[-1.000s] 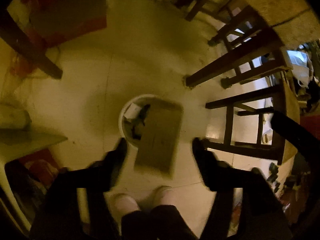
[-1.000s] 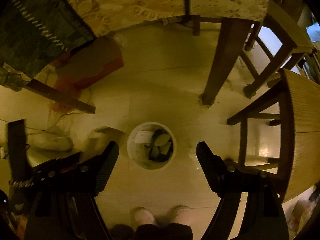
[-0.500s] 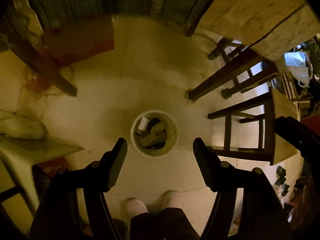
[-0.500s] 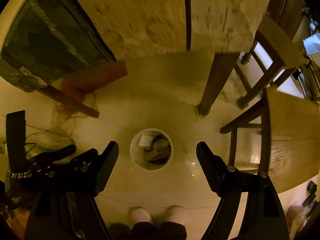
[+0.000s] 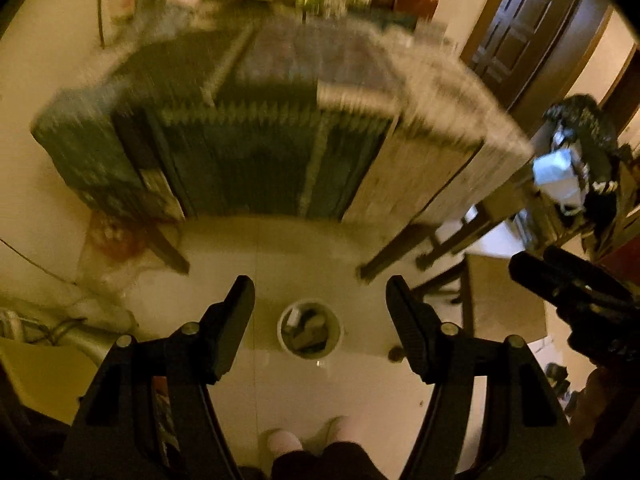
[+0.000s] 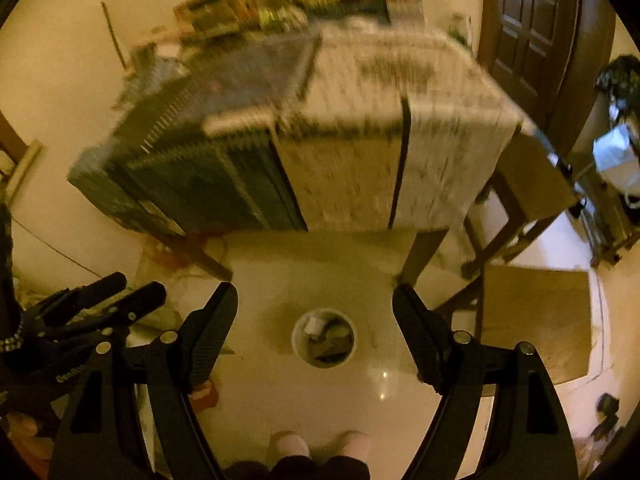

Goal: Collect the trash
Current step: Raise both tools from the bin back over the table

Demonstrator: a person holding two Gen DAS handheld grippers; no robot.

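A small round white bin [image 5: 310, 335] stands on the pale floor far below, holding several pieces of trash [image 5: 308, 330]. The same bin [image 6: 324, 338] shows in the right wrist view. My left gripper [image 5: 320, 292] hangs high above it, open, nothing between its fingers. My right gripper [image 6: 315, 300] is also open and empty, high over the bin. Each gripper shows at the edge of the other's view: the right gripper [image 5: 576, 292] and the left gripper [image 6: 92, 308].
A table [image 5: 280, 128] with dark green and pale patterned cloths fills the upper view, cluttered at its back. A wooden stool [image 6: 536, 316] stands right of the bin. A dark door [image 6: 532, 24] is at upper right. The person's feet [image 6: 316, 446] are below.
A flat cardboard piece fell from between the left fingers into the bin. Both grippers then rose well above the floor and tilted up, so the tabletop came into view and the bin shrank.
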